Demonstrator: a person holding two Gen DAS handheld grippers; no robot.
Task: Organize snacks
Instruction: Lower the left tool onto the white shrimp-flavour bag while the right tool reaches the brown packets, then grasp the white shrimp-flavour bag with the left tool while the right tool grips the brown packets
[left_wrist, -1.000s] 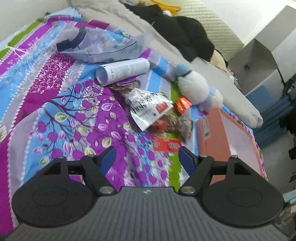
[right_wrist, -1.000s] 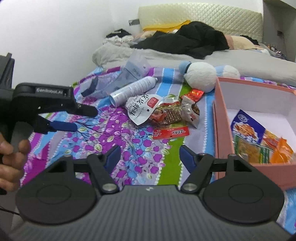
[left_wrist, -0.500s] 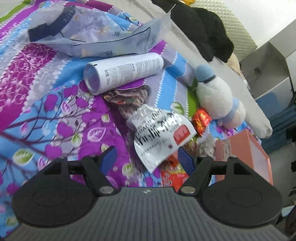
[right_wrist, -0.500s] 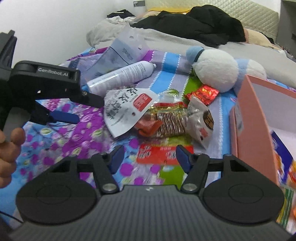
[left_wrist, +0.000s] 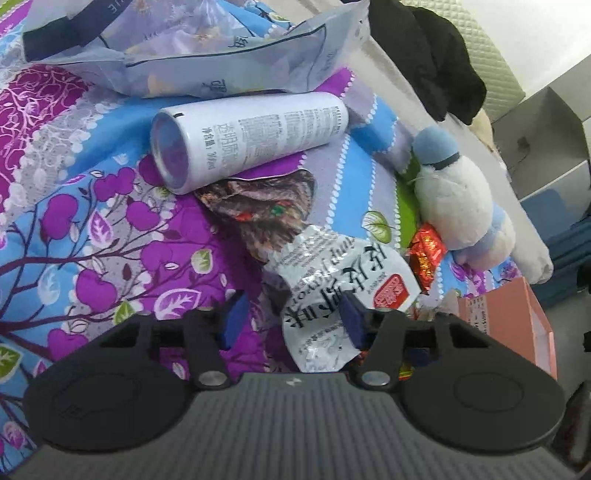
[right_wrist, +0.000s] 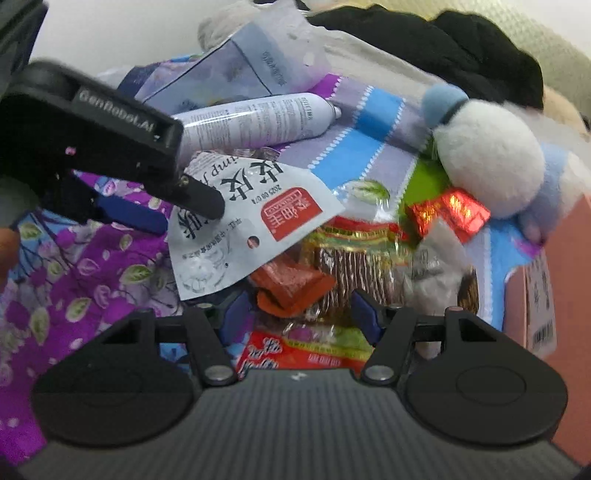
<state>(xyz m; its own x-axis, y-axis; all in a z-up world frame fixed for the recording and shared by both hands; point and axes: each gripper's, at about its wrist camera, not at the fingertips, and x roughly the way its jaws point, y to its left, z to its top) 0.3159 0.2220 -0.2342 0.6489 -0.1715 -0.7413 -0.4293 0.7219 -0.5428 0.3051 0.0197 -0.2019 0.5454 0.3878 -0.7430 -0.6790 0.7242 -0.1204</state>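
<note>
1. Both grippers had come down much closer to the snack pile than a second earlier; the white packet that had lain well ahead of the left gripper (left_wrist: 291, 317) now sat between its blue fingertips.
2. Left jaws had just been closing: they stood narrower than half a second before, with the white snack packet (left_wrist: 343, 288) between them. One pad lay against the packet's right part and the other stood apart over the bedspread (left_wrist: 110, 236), so the packet was not pinched.
3. Seen from the right wrist, the left gripper's black finger (right_wrist: 199, 199) rested over the packet's upper left corner.
4. Right gripper (right_wrist: 299, 314) stood partly open, a little narrower than a second before, low over an orange wrapper (right_wrist: 291, 284) and a brown striped snack pack (right_wrist: 354, 266). Whether its pads touched either, I could not tell.
5. A red flat packet (right_wrist: 303, 356) lay just below those, partly hidden by the gripper body.
6. A dark brown snack bag (left_wrist: 266, 206) lay under the white packet's top edge, touching the white spray can (left_wrist: 243, 136) lying on its side.
7. A pale blue plastic bag (left_wrist: 199, 55) lay behind the can.
8. A small shiny red packet (left_wrist: 426, 251) sat beside the white and blue plush toy (left_wrist: 458, 206).
9. The pink box (left_wrist: 517, 325) stood at the right, near the pile.
</note>
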